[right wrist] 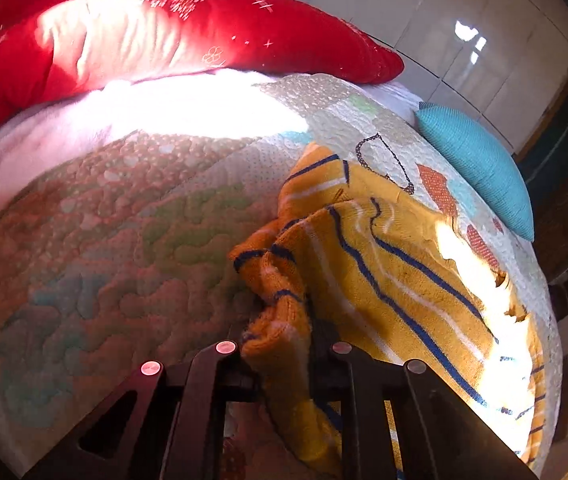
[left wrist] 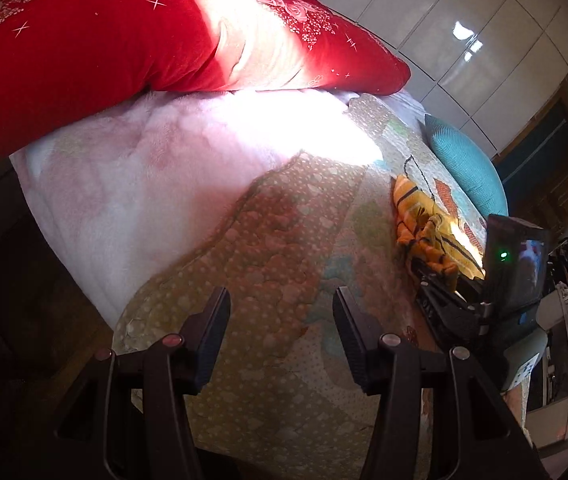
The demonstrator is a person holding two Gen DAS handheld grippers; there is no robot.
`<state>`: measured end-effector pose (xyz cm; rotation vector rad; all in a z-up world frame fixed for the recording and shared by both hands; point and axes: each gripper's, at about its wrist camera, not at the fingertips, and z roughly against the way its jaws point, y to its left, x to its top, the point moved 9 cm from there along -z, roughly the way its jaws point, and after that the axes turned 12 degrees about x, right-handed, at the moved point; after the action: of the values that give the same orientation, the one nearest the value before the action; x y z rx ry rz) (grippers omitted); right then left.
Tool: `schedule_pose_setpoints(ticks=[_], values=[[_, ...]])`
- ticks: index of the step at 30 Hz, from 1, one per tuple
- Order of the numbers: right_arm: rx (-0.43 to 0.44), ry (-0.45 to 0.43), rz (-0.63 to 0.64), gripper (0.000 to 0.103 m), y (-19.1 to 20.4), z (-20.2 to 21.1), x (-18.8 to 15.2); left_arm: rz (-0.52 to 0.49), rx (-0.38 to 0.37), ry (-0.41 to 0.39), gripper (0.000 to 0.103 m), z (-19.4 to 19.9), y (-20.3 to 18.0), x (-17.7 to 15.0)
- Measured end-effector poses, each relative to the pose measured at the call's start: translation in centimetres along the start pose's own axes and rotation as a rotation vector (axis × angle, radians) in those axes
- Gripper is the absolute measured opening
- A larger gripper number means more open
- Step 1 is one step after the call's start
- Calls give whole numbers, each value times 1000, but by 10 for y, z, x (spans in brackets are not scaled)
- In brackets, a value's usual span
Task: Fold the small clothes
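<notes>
Quilted bedspread [right wrist: 96,248] bears striped garment [right wrist: 384,280], right gripper [right wrist: 280,336] clamping it.

Bare quilt [left wrist: 276,248] ahead, red pillow [left wrist: 96,48] behind

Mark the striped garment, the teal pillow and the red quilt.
striped garment [right wrist: 396,264]: right wrist view, on its yellow body, on the far side of the fingers.
teal pillow [right wrist: 480,164]: right wrist view, middle of its knit face.
red quilt [left wrist: 96,52]: left wrist view, on its shaded red fabric.
</notes>
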<state>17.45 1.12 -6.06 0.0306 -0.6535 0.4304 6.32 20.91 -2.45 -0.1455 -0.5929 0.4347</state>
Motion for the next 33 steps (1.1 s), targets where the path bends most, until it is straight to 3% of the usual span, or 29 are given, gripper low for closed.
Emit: schedule_pose_setpoints(ticks=[4,8,12,16,19,24,28,33], values=[[91,-134,-208,14,-54,53,10,-49,-10,-3,52,7,-30,-5],[128,-272,-468,13,-146,111,-10,-129,-39,9,53,12,-76,-17],[95,-350,-734,13,-242,152,-85,-224,-58,31,54,11,-121,-35],[63,-285,-918,13,-295,144,-173,-304,-84,75,54,2,-163,-55],[108,-271,-993,13,-302,134,-213,-366,-103,103,54,-2,-193,-70],[174,-302,-978,15,-298,139,-217,-463,-137,128,54,-4,-234,-93],[251,-323,-1012,17,-300,144,-221,-559,-165,111,65,-2,-272,-110],[211,-301,-964,19,-299,151,-229,-703,-206,40,65,-5,-333,-126]])
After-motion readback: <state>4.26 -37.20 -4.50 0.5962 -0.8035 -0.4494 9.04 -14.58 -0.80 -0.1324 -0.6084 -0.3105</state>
